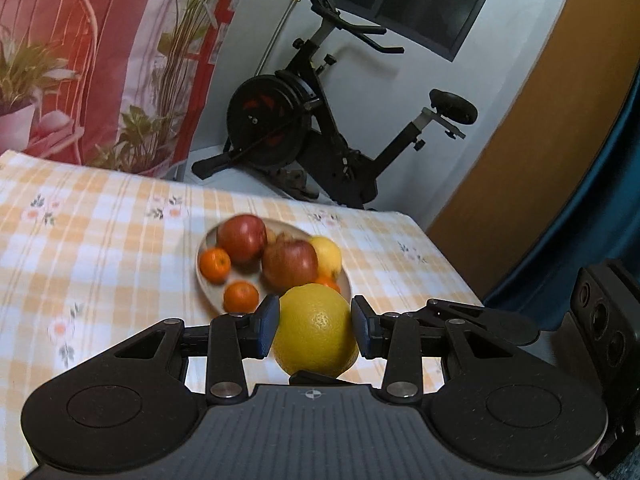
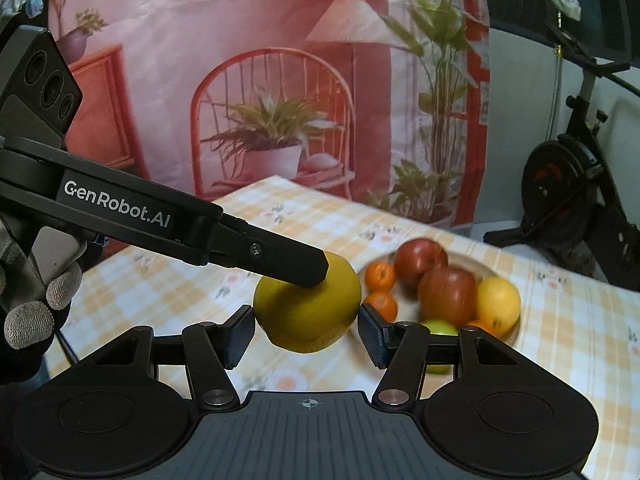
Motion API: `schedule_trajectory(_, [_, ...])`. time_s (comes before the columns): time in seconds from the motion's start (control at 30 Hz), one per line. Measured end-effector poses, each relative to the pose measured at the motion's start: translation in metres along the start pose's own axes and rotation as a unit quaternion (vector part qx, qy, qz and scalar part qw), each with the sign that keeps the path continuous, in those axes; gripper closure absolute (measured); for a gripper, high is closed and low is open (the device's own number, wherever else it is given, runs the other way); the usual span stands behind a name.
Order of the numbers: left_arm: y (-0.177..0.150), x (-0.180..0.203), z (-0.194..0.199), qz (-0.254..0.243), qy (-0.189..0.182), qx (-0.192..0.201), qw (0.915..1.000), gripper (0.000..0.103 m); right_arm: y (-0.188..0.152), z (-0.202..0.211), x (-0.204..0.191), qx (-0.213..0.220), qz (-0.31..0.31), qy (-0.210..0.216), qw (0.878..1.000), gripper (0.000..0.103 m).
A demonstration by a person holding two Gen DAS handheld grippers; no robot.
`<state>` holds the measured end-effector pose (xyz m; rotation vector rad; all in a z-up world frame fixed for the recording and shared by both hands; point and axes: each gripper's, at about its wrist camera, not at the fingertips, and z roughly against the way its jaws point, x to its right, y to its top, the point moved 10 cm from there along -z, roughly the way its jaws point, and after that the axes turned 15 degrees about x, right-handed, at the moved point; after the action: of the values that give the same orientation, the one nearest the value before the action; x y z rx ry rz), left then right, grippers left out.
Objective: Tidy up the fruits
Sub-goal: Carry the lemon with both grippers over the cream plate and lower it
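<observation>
Left wrist view: clamped yellow citrus fruit (image 1: 316,332) in left gripper (image 1: 314,330), raised off the cloth, likely bound for plate (image 1: 210,298) at eleven o'clock; showed right gripper (image 2: 306,336) unclenched.

Counted: two black two-finger grippers, left (image 1: 314,326) and right (image 2: 307,334); one large yellow citrus fruit (image 1: 316,330); one pale round plate (image 1: 206,286) holding two red apples (image 1: 242,238), three small orange mandarins (image 1: 215,265), one yellow lemon-like fruit (image 1: 328,256), one green fruit (image 2: 440,328).
</observation>
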<state>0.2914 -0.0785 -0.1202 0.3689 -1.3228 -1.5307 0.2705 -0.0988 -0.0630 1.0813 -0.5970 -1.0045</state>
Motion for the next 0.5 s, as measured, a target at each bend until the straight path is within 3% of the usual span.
schedule_trajectory(0.5, [0.023,-0.047,-0.083,0.016,0.010,-0.031,0.9993,0.062,0.005,-0.102,0.054,-0.040,0.008,-0.024,0.999,0.050])
